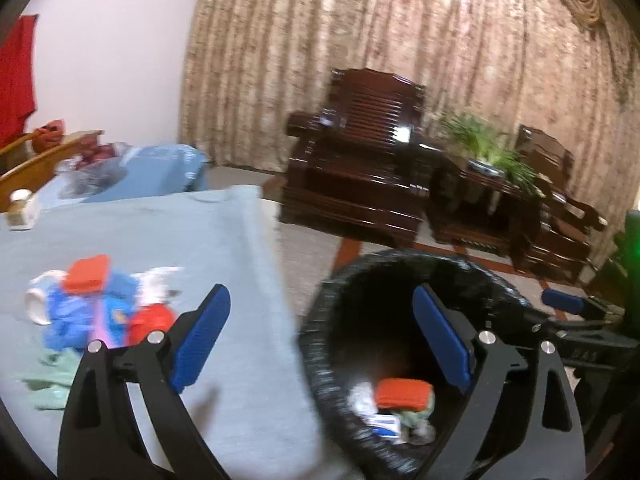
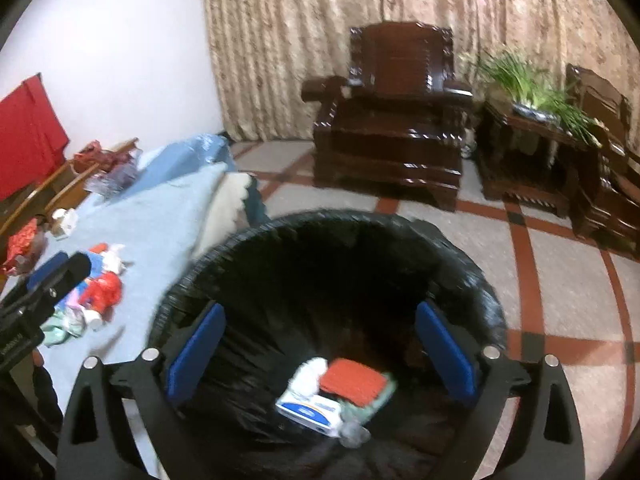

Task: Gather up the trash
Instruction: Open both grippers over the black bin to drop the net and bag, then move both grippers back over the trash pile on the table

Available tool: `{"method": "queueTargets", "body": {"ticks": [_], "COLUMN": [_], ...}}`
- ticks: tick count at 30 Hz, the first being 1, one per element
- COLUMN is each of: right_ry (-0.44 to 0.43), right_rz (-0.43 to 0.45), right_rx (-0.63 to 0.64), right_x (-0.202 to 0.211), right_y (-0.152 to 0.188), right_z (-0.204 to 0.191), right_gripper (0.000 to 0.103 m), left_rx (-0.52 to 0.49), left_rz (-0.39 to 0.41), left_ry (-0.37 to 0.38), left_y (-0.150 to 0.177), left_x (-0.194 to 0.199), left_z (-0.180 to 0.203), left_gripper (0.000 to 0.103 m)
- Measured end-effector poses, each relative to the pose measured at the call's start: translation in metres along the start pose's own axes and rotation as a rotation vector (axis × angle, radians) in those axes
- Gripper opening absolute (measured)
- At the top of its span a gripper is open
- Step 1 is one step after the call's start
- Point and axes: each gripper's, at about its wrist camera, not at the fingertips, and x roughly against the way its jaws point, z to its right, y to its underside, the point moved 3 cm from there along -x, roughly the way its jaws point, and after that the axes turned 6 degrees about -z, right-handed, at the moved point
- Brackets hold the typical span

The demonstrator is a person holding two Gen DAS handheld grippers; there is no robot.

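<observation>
Both grippers over black-lined bin (image 2: pixel 332 248), jaws wide apart, nothing between pads. Left gripper (image 1: pixel 320 340) straddles bin rim and table edge; right gripper (image 2: pixel 320 356) hangs square over bin mouth. Dropped litter (image 2: pixel 340 392) lies at bin bottom. Remaining trash pile (image 1: pixel 100 304) sits on blue-covered table (image 1: pixel 240 360), left of bin, just beside left gripper's left finger. Left hand nearer; next reach likely swings left.

My pile (image 1: pixel 100 304) on the cloth is a blur; the bin (image 2: pixel 208 264) rim's near side runs off frame.
</observation>
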Motion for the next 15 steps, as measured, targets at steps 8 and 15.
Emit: {"method": "queueTargets", "body": {"ticks": [8,15], "right_ry": [-0.119,-0.230], "right_rz": [0.053,0.078], "right_rx": [0.099,0.181], "right_x": [-0.004,-0.017], "right_y": [-0.011,-0.013], "right_z": [-0.074,-0.148], "right_gripper": [0.095,0.095], "left_rx": [0.077,0.120], "left_rz": [0.037,0.030], "left_ry": [-0.181,-0.311], "left_y": [0.010,0.027], "left_x": [0.047,0.072], "left_z": [-0.077,-0.131], "left_gripper": [0.091,0.091]}}
